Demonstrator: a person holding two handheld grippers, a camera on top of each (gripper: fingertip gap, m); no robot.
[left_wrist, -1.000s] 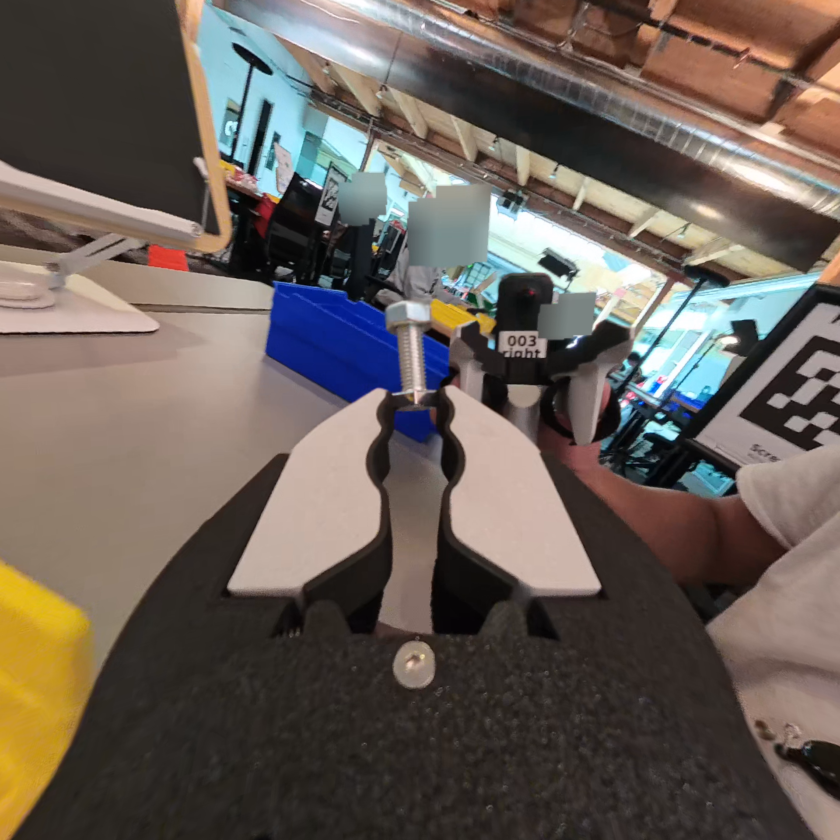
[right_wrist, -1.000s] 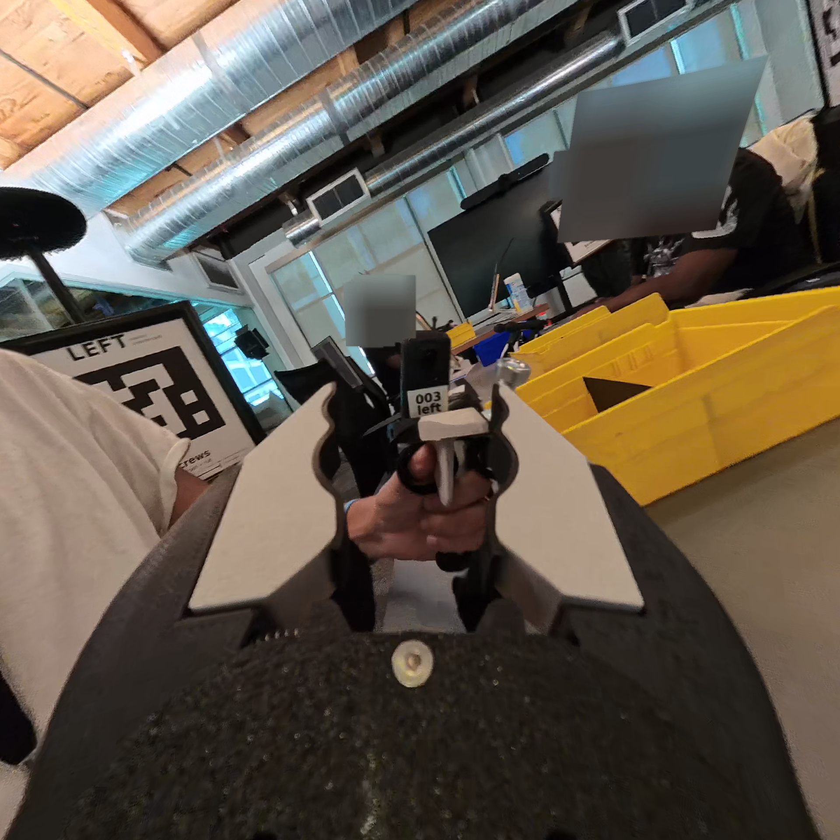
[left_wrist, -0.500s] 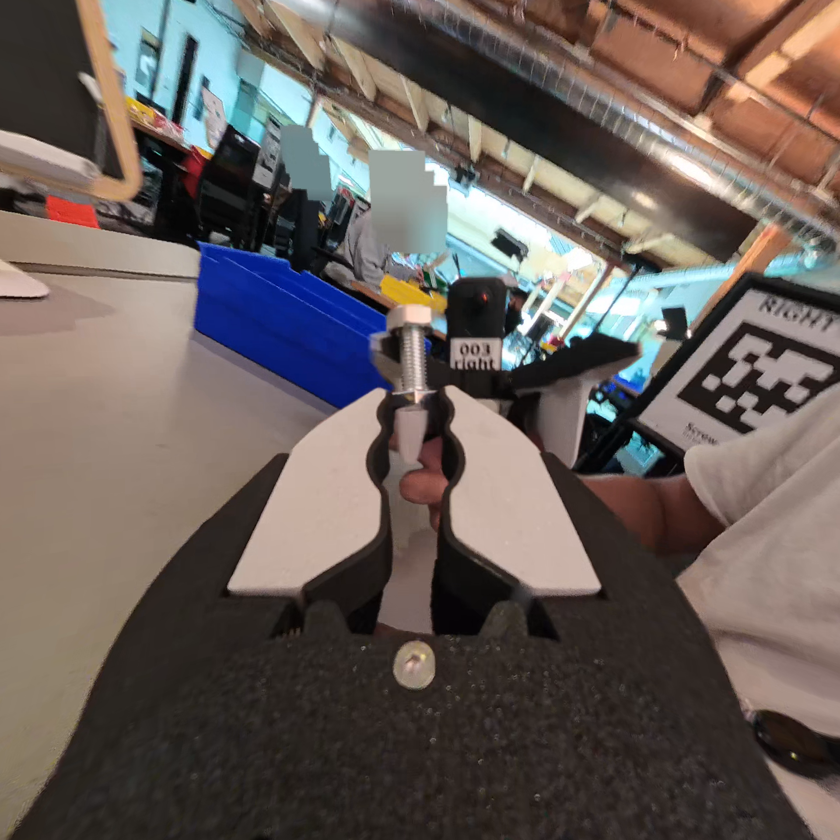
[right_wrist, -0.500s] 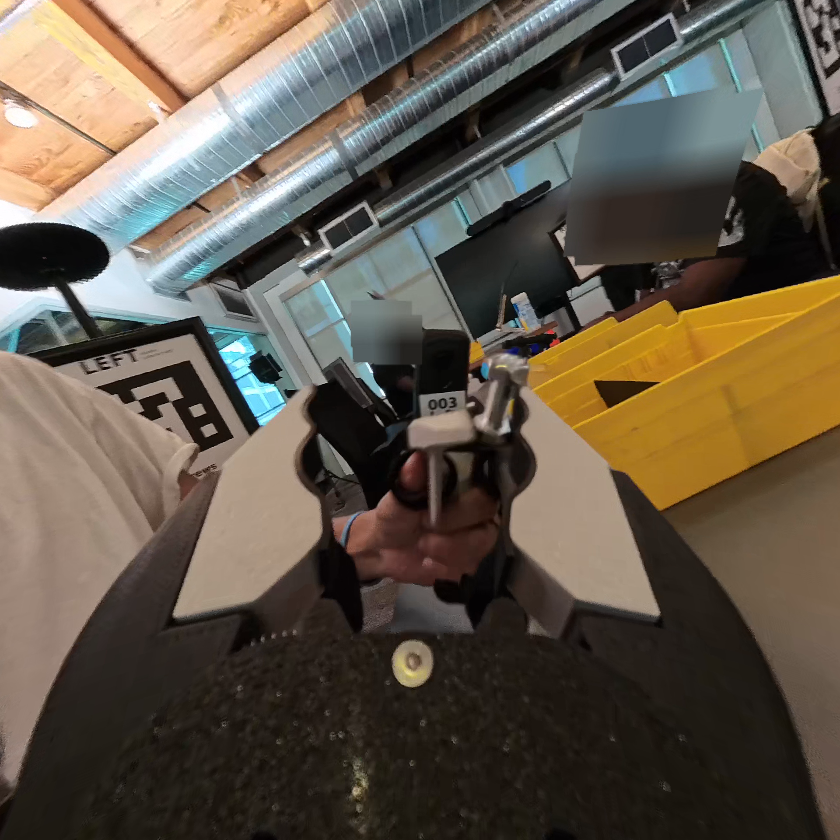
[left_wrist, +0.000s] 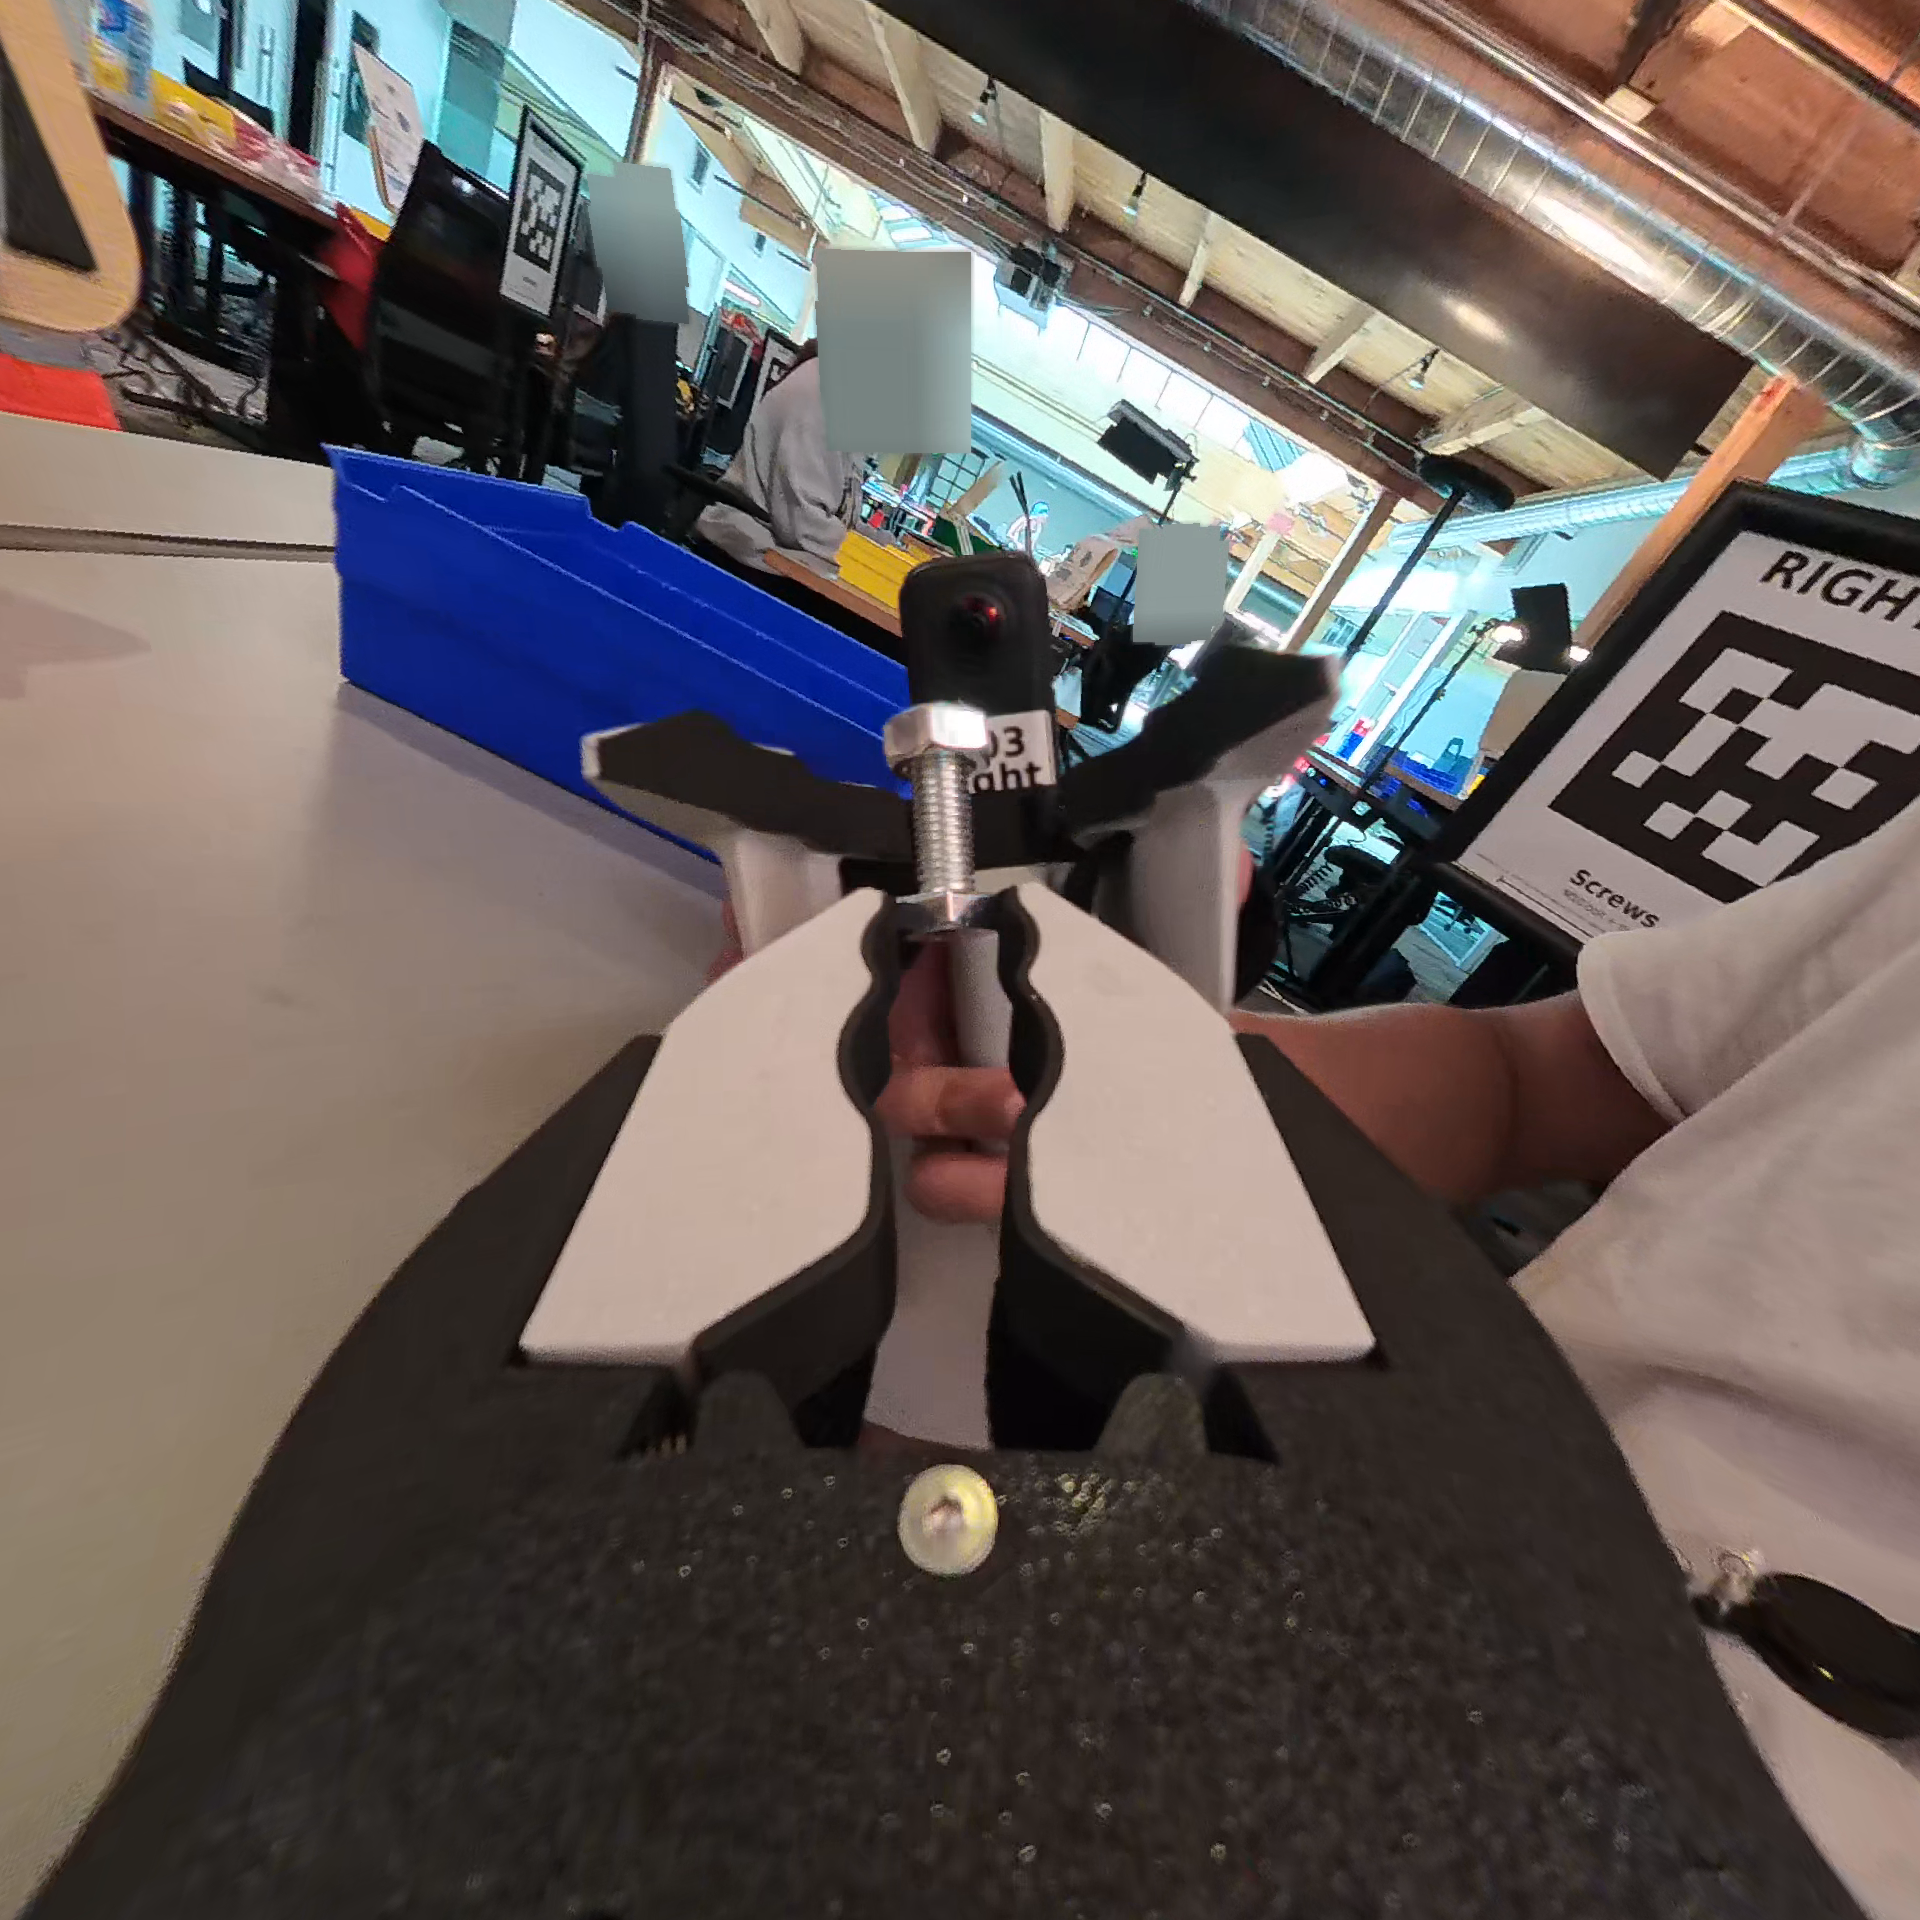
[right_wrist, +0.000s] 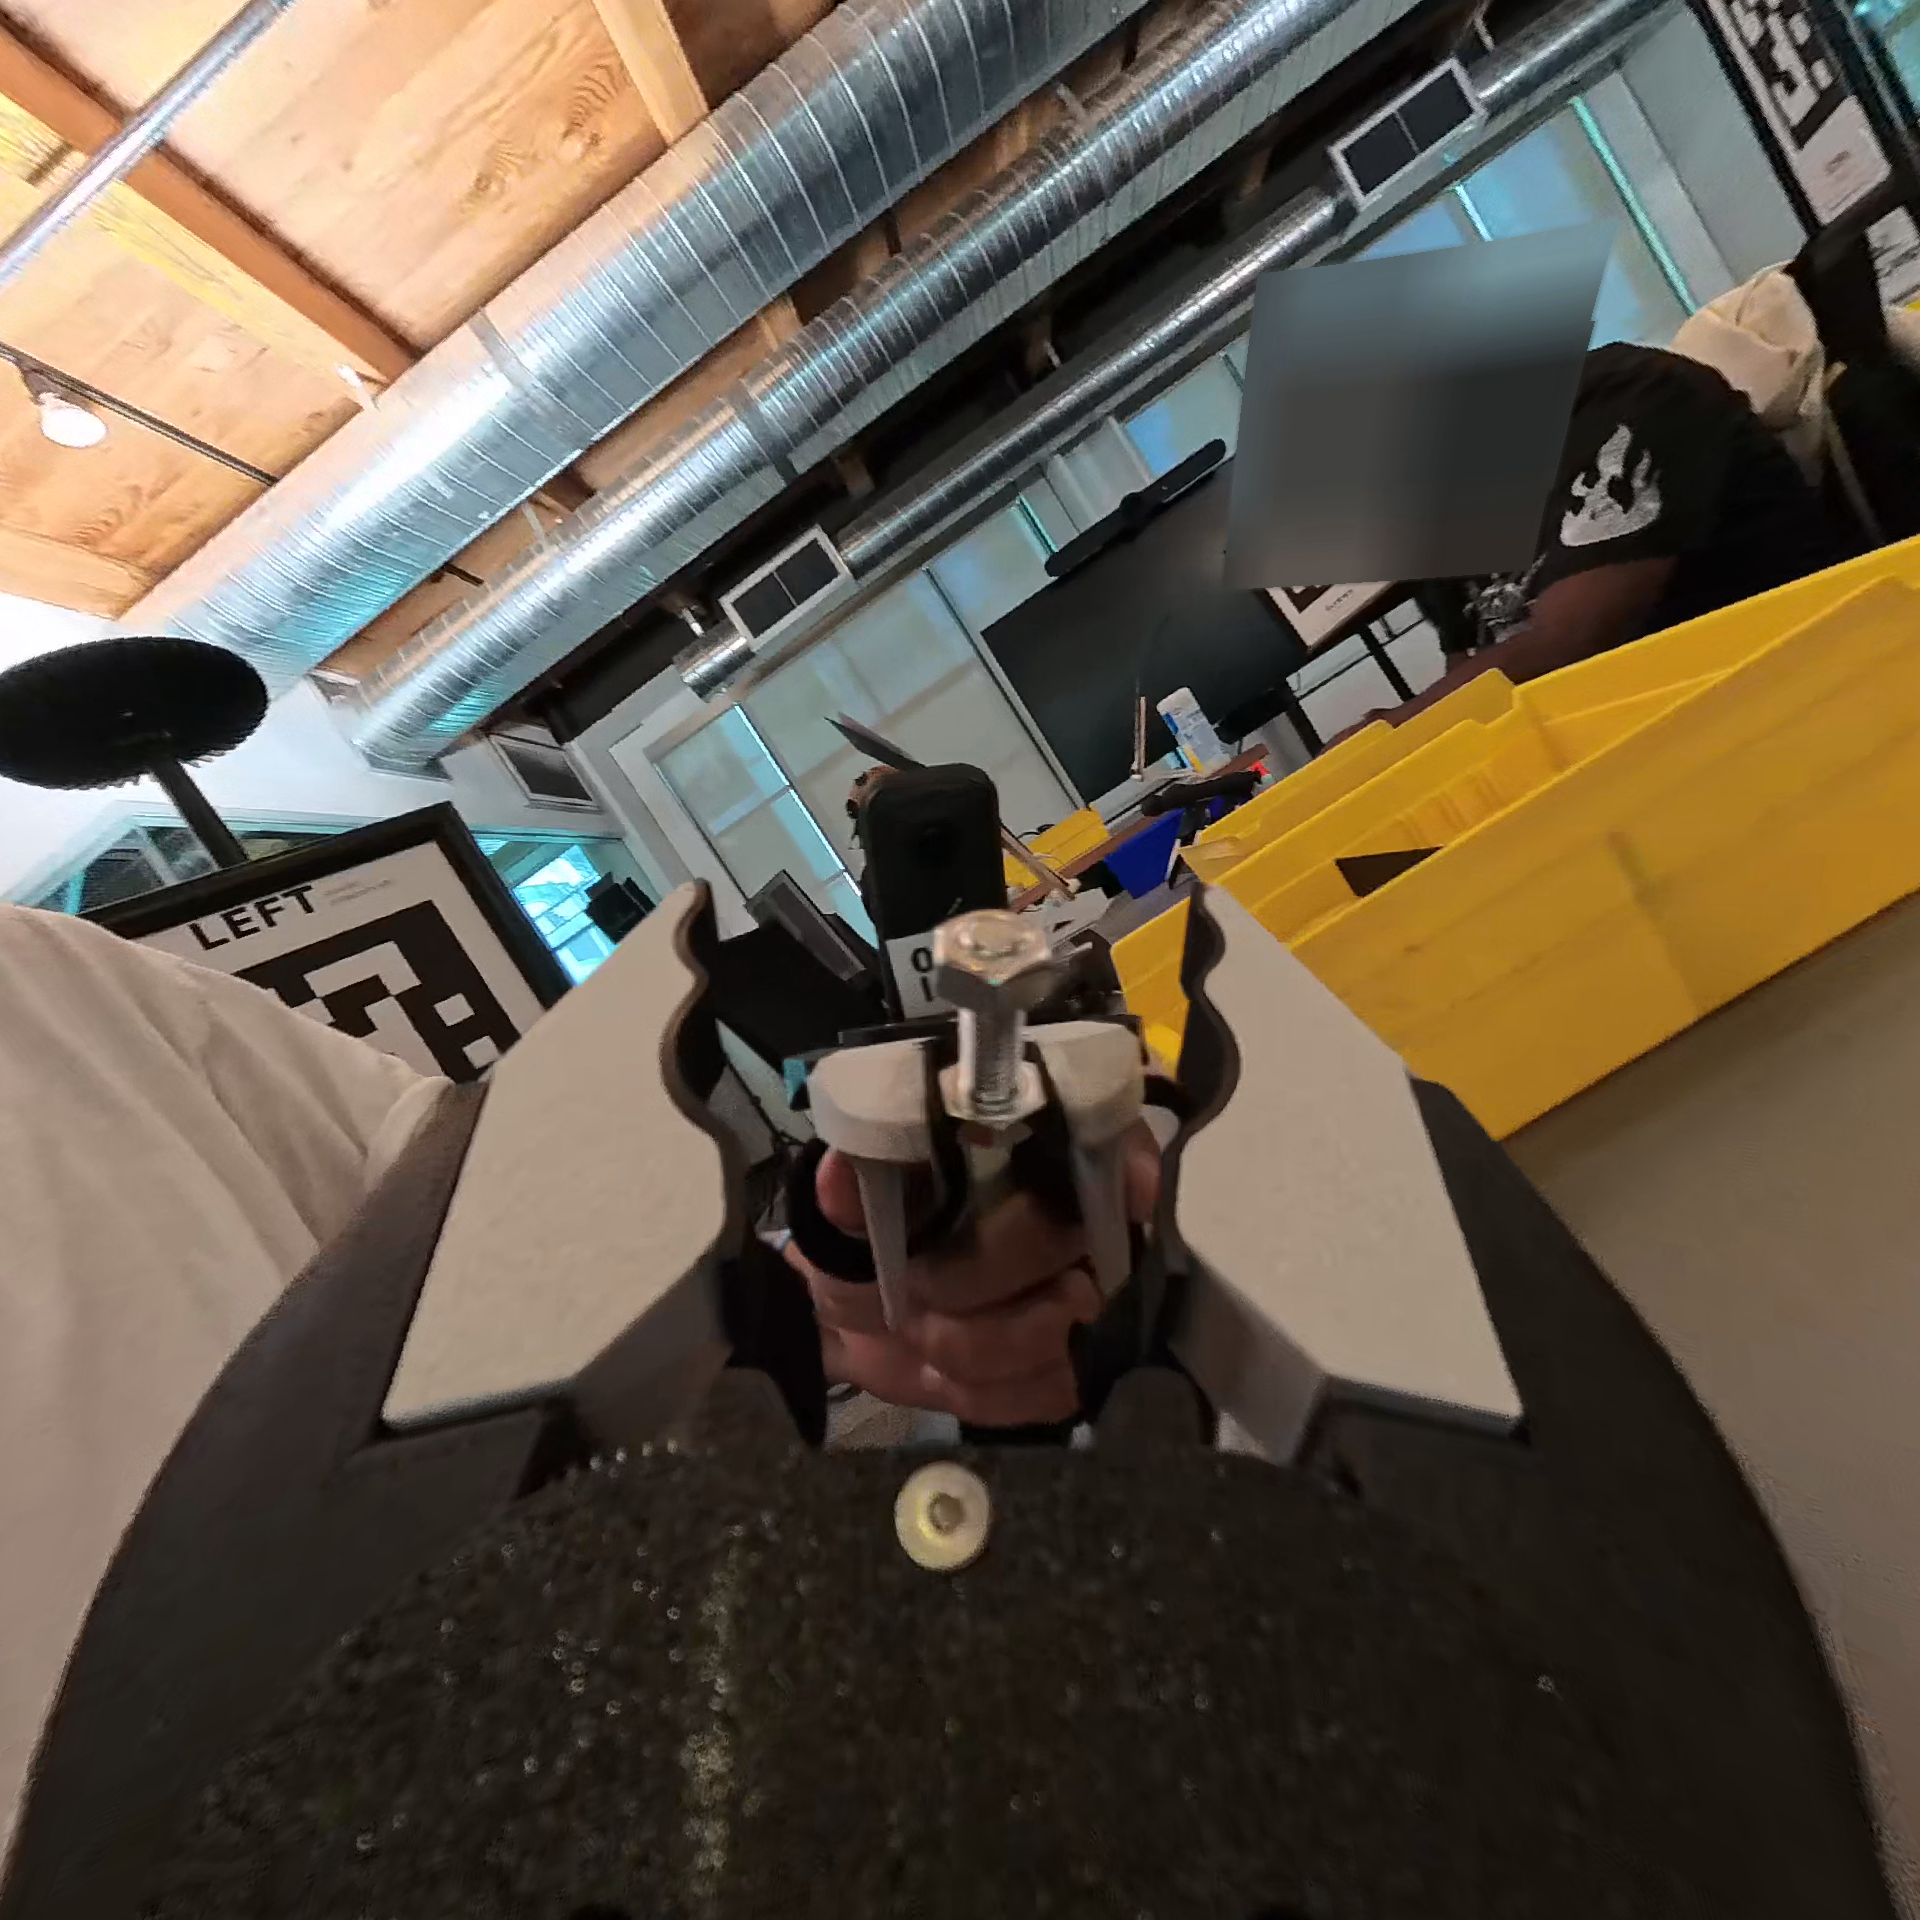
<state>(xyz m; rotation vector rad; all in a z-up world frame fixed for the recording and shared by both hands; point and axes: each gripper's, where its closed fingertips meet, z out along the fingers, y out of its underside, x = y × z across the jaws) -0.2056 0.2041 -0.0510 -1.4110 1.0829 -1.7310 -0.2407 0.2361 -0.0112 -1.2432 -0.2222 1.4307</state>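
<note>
My left gripper (left_wrist: 948, 920) is shut on a silver bolt (left_wrist: 940, 810), clamping the nut (left_wrist: 948, 912) at its lower end between the fingertips. The bolt stands upright with its hex head on top. My right gripper (left_wrist: 961, 727) faces it from close by, open wide, one finger on each side of the bolt. In the right wrist view the right gripper (right_wrist: 951, 920) is open and empty. The bolt (right_wrist: 987, 1023) stands between its tips, held by the left gripper (right_wrist: 982, 1101). A hand (right_wrist: 956, 1340) grips the left handle.
A blue bin (left_wrist: 540, 613) lies on the grey table (left_wrist: 260, 883) behind the grippers. Yellow bins (right_wrist: 1558, 862) stand on the table to the right in the right wrist view. Framed marker signs (left_wrist: 1745, 748) (right_wrist: 343, 966) flank the person in a white shirt (left_wrist: 1766, 1195). The grippers' ends are close to 5 centimetres from one another.
The two grippers have come closer together. The right gripper has opened wider and now straddles the bolt. The left gripper still holds the bolt upright.
</note>
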